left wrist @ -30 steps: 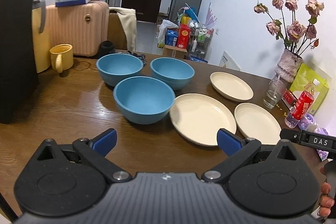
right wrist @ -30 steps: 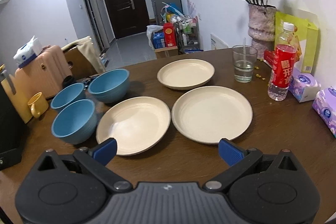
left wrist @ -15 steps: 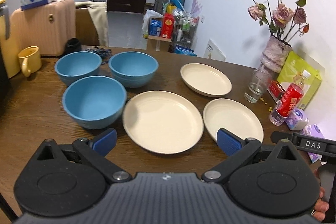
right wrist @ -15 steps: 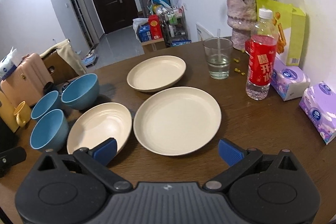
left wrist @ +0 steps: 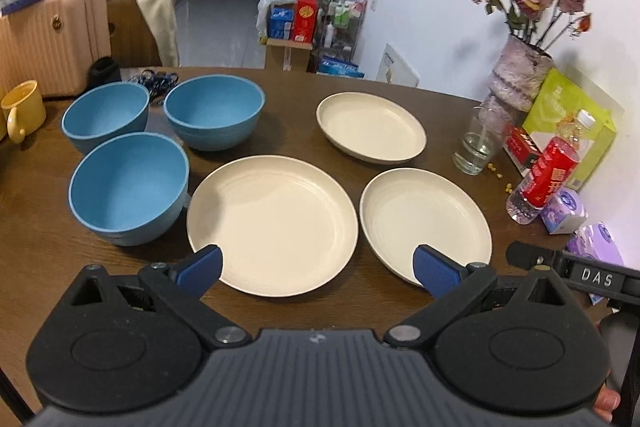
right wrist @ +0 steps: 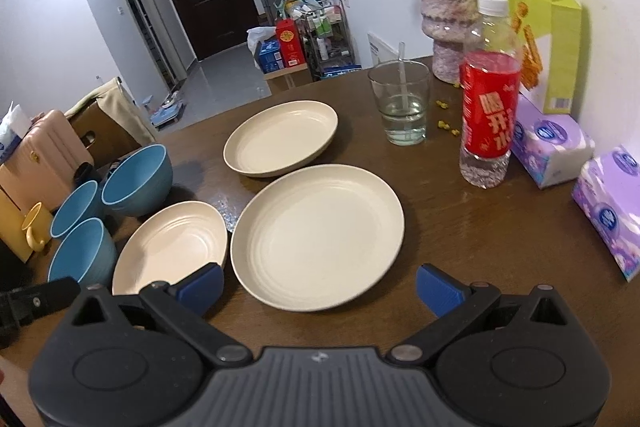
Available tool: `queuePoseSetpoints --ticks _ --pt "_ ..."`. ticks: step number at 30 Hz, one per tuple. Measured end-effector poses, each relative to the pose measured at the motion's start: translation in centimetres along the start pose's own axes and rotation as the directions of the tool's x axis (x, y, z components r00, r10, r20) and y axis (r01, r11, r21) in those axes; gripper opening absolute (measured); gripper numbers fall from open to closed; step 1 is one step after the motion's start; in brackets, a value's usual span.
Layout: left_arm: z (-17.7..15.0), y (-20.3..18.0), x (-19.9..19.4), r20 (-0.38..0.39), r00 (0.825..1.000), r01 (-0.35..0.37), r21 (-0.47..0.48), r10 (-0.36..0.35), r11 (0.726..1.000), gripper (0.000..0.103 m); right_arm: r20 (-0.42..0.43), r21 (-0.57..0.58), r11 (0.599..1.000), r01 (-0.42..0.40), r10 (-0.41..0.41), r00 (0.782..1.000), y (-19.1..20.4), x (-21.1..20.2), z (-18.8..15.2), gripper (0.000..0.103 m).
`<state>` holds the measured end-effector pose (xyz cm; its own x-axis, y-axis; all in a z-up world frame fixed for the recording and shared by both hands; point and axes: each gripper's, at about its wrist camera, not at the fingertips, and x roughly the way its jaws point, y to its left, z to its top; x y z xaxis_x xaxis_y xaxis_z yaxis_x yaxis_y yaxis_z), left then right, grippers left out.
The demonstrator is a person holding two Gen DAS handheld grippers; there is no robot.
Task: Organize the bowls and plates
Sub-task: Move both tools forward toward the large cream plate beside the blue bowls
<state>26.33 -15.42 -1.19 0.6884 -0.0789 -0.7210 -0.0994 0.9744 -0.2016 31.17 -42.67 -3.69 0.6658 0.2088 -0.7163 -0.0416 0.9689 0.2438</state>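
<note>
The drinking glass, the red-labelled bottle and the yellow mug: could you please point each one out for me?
drinking glass (right wrist: 401, 107), right wrist view, on its clear side wall.
red-labelled bottle (right wrist: 490, 111), right wrist view, on the red label.
yellow mug (left wrist: 25, 105), left wrist view, on its outer side.

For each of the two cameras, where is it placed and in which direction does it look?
Left wrist: sits on the left gripper, looks across the table at the bowls and the middle plate; its open blue fingers and a fingertip show.
Right wrist: sits on the right gripper, faces the right plate and bottle; open fingers show.
Shared: all plates, bowls, glass.
</note>
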Motion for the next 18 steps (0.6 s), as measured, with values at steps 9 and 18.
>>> queuePoseSetpoints --ticks 9,18 --pt "1.1 4.1 2.8 -0.092 0.993 -0.089 -0.122 0.078 0.989 0.103 -0.023 -0.092 0.995 -0.049 0.047 0.999 3.2 3.2 2.9 0.103" --pt "1.2 8.3 5.5 -0.172 0.981 -0.126 -0.231 0.087 0.965 0.103 -0.109 -0.22 0.972 -0.077 0.053 0.993 8.1 8.5 4.9 0.097"
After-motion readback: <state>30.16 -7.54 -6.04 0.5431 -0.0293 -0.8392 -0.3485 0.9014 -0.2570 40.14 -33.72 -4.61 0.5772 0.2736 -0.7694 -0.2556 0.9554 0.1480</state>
